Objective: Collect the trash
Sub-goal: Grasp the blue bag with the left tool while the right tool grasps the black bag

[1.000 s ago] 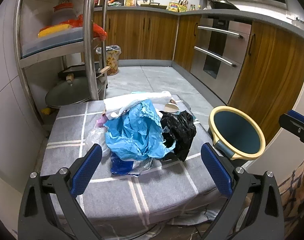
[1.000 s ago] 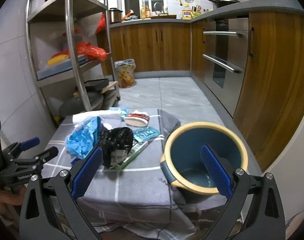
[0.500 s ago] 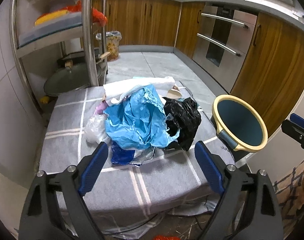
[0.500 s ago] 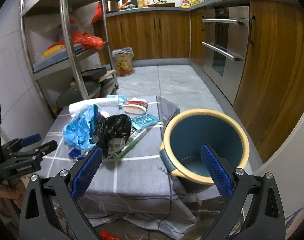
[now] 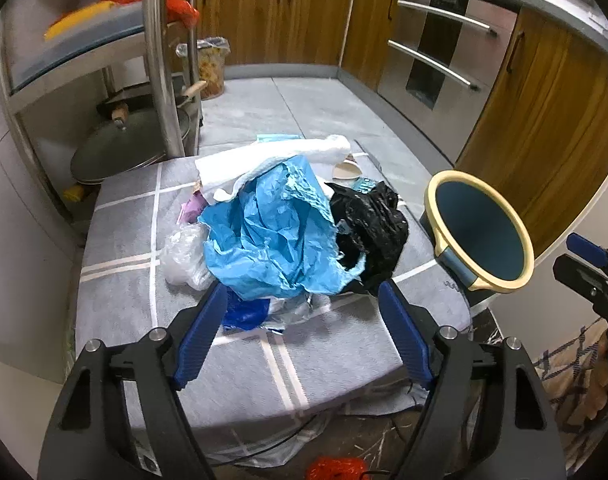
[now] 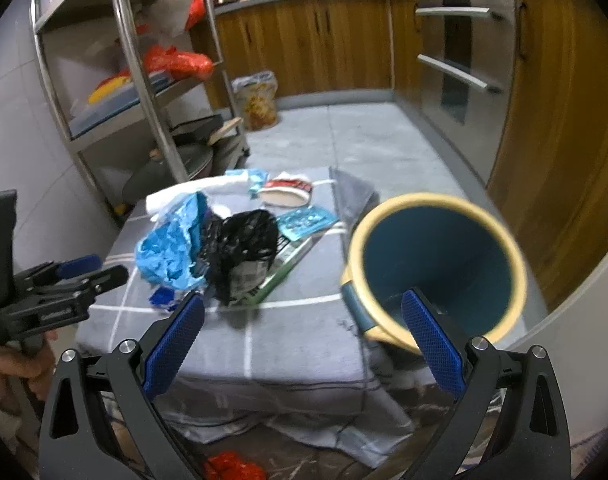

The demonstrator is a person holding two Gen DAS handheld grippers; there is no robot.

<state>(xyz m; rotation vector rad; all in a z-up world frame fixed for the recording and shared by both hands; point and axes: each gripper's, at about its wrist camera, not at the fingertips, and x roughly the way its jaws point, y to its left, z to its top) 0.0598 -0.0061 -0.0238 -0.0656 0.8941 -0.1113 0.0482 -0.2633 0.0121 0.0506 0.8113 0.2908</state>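
A pile of trash lies on a low table under a grey checked cloth [image 5: 127,264]: a crumpled blue bag [image 5: 271,232], a black bag [image 5: 372,224], white paper [image 5: 263,156], clear plastic [image 5: 183,256]. A blue bin with a cream rim [image 5: 480,232] stands at the table's right edge. My left gripper [image 5: 304,320] is open, just in front of the blue bag. My right gripper [image 6: 304,328] is open and empty, near the front edge, its right finger over the bin [image 6: 436,264]. The right wrist view also shows the blue bag [image 6: 167,244], the black bag [image 6: 239,248] and flat wrappers [image 6: 308,220].
A steel shelf rack [image 5: 155,60] with pans stands at the left. Wooden cabinets [image 5: 287,12] and an oven [image 5: 436,52] line the back and right. A lined waste bin [image 5: 207,64] stands on the floor. Red trash [image 6: 231,466] lies under the table front.
My left gripper has moved forward and down toward the blue bag. My right gripper has tilted and shifted toward the bin. The trash has not moved.
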